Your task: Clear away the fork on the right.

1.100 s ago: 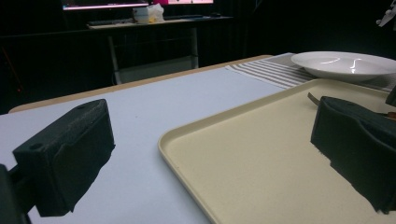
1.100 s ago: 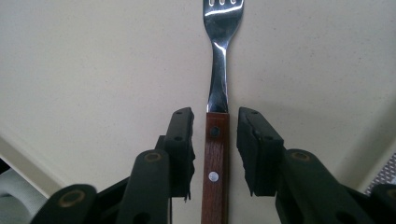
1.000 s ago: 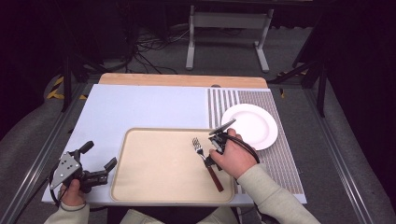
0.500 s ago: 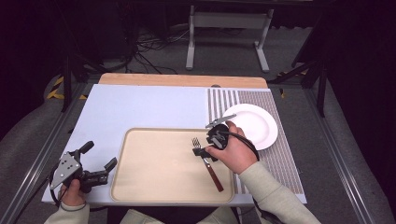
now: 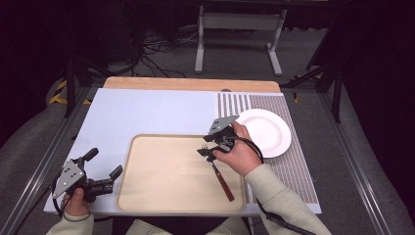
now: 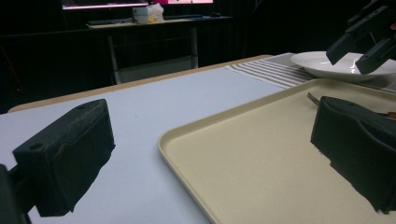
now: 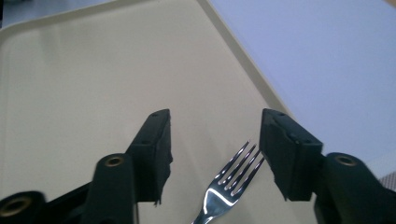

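A fork (image 5: 222, 181) with a dark red handle lies on the beige tray (image 5: 161, 176), toward its right side. My right gripper (image 5: 205, 151) hovers over the tines. In the right gripper view the fork's tines (image 7: 229, 182) lie between the two jaws of the right gripper (image 7: 215, 121), and neither pad touches them. The jaws have just been closing. My left gripper (image 5: 105, 162) rests at the tray's near left corner. It is open, with one jaw of the left gripper (image 6: 210, 135) over the blue mat and the other over the tray (image 6: 261, 163).
A white plate (image 5: 266, 129) sits on a striped placemat (image 5: 293, 166) right of the tray. A pale blue mat (image 5: 147, 112) covers the table's left and far part. A wooden strip (image 5: 191, 84) runs along the far edge.
My right hand has shifted a little to the left and turned, so its jaws now stand over the fork's tines. The fork and the left gripper have stayed where they were.
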{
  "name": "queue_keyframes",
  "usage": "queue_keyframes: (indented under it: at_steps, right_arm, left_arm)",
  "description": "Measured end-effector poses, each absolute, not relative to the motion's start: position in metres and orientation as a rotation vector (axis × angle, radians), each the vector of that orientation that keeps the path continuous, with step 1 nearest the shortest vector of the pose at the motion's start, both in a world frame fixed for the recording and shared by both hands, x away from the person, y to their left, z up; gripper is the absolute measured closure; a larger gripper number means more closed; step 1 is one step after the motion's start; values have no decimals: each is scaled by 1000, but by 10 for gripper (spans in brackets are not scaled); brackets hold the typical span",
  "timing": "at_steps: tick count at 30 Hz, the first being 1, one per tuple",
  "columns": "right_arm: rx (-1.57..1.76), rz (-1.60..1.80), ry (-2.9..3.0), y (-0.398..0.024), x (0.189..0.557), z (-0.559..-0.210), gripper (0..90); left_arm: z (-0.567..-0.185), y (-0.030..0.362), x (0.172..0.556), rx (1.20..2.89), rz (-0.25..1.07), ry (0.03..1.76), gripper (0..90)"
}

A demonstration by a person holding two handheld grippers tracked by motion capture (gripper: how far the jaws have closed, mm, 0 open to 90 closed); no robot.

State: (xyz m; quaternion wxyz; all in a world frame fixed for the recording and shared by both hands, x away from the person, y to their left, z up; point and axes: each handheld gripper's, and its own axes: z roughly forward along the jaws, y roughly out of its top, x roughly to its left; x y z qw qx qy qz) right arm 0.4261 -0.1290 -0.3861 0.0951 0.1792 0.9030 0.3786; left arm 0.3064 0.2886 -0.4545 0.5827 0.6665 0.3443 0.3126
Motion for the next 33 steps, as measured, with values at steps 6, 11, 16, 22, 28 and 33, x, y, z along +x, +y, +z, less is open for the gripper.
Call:
queue_keyframes:
  at_steps: [6,11,16,22,28,33]
  right_arm:
    - [272,1016,2702,-119,434,-383,677]
    - [133,971,2721,-112,440,-388,863]
    - [122,954,2740,-108,447,-396,900]
    - [125,959,2762,-103,453,-409,900]
    - [120,942,2774,-99,457,-420,900]
    - [133,905,2789,-98,460,-429,900]
  left_arm:
    - [-455,289,307,1554,729,804,0]
    - [-454,289,306,1555,728,803,0]
    - [-454,289,306,1556,729,804,0]
    - [-455,289,307,1554,730,802,0]
    - [-455,289,307,1555,729,801,0]
    - [-454,290,307,1558,728,800,0]
